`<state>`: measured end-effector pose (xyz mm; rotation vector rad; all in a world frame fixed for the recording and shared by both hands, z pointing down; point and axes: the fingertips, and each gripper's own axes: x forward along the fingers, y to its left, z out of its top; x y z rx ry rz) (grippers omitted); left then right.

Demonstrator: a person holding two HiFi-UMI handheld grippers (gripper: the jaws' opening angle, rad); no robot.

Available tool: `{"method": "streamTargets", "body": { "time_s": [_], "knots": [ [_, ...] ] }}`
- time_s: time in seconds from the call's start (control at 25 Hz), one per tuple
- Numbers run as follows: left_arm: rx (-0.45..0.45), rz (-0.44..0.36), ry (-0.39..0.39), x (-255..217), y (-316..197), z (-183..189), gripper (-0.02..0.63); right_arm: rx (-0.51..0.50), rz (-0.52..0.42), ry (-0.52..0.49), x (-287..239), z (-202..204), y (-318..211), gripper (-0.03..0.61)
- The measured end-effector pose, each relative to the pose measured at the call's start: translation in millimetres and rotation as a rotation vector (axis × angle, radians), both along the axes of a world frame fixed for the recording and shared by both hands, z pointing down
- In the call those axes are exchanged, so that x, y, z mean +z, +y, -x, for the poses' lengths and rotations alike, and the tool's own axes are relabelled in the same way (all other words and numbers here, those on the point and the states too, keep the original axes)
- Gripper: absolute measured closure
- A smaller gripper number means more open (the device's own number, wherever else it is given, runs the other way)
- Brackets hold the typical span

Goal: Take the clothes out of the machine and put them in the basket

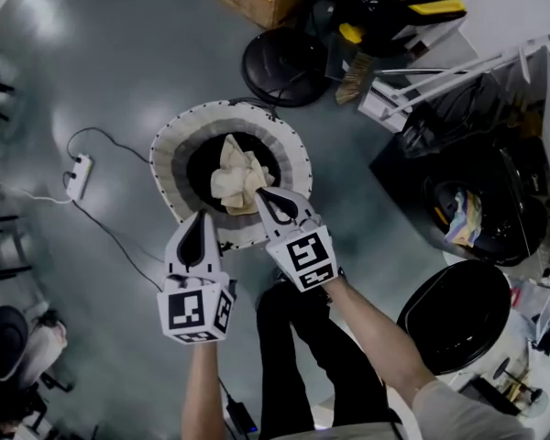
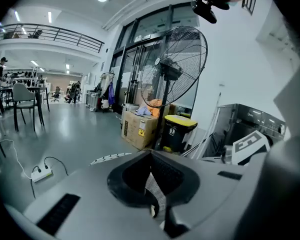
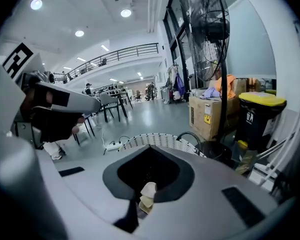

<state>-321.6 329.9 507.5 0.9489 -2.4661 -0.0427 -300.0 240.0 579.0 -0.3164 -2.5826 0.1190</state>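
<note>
Head view: your right gripper point(image 1: 260, 192) is pinching edge of cream cloth point(image 1: 238, 177), jaws pressing on it, just inside near rim of basket point(image 1: 167, 150). Cloth is lying in basket's dark middle. Your left gripper point(image 1: 200, 214) is hovering over near rim, jaws pressed together. Floor point(image 1: 119, 53) is lying bare at left; fan base point(image 1: 284, 62) is crowding far rim; machine point(image 1: 504, 168), clothes point(image 1: 463, 218) inside, is standing well right.

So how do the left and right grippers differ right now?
The right gripper is shut on the cream cloth; the left gripper is shut and shows no cloth. The right reaches over the basket opening; the left hangs over its near rim. Both point down toward it.
</note>
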Motion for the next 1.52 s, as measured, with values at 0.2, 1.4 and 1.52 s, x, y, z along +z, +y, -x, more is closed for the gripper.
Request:
{"method": "streamTargets", "body": {
  "time_s": [0.2,1.4,1.52],
  "knots": [
    [0.081,0.011,0.003,3,-40,-12,0.595,0.061,0.016,0.001,-2,-17,-33,0.555],
    [1.010,-0.011,0.041,20,-450,-339,0.595,1.097,-0.071,0.055,0,-441,-406,0.555],
    [1.073,-0.012,0.047,22,-465,-373,0.595,1.177,-0.065,0.064,5,-477,-417,0.555]
  ]
}}
